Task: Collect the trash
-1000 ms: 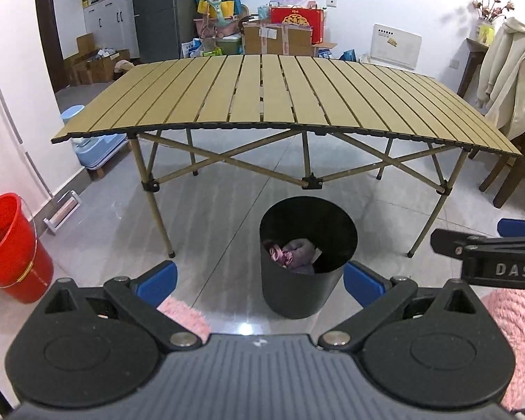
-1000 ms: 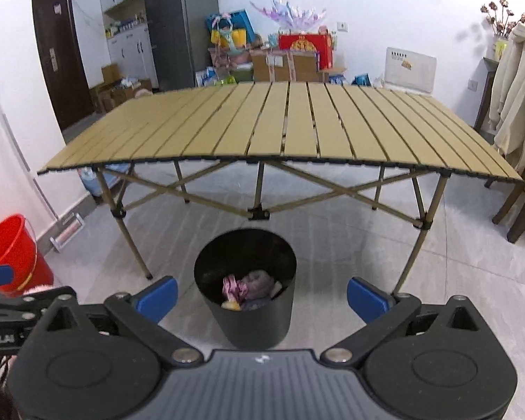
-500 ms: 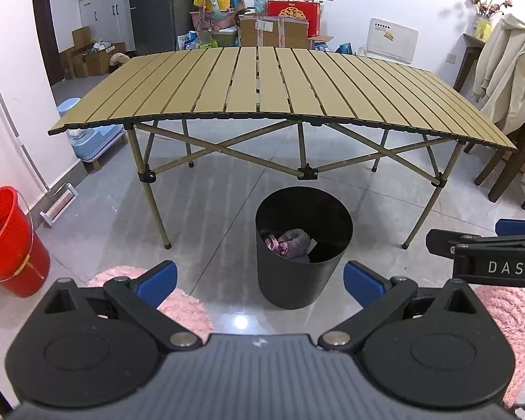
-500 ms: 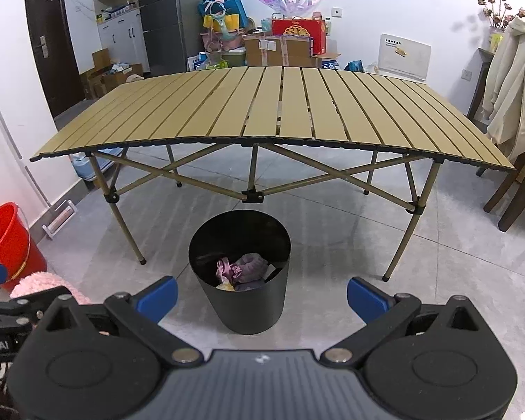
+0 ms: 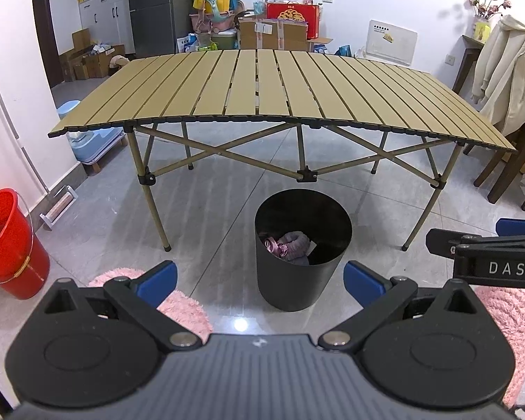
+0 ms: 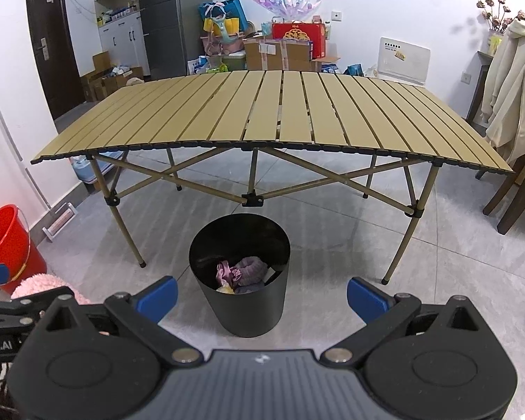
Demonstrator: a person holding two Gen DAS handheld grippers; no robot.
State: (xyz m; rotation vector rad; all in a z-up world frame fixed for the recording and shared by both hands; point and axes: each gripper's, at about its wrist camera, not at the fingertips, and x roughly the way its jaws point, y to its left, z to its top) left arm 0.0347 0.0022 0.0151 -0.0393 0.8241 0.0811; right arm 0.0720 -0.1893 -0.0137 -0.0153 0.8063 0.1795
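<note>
- Backing off: over the last second both views have pulled up and away from the bin (image 5: pixel 302 252); it now sits smaller and further ahead, and more floor (image 5: pixel 210 217) shows in front of it.
- Trash (image 6: pixel 241 273) is in the bin: crumpled pink and purple-grey pieces plus a yellowish scrap at the bottom. The bin stands upright on the floor, just in front of the worktop's (image 5: pixel 262 87) near edge.
- Left gripper (image 5: pixel 260 281): jaws wide, nothing between them.
- Right gripper (image 6: pixel 262 295): jaws wide too, empty. It also shows in the left view at the right edge.
- Worktop slats look bare in both views; no loose trash visible on the floor near the bin either.
- Judgement: the retreat with both jaws empty reads as a finished drop, so the collection looks done or close to it.
- Surroundings: pink slippers (image 5: pixel 178 304) below the left gripper, red bucket (image 5: pixel 7 245) far left, boxes (image 6: pixel 280 52) against the back wall, coat (image 5: pixel 504 77) on a chair at right.
- Risk is low; the bin is well clear of the table legs.
</note>
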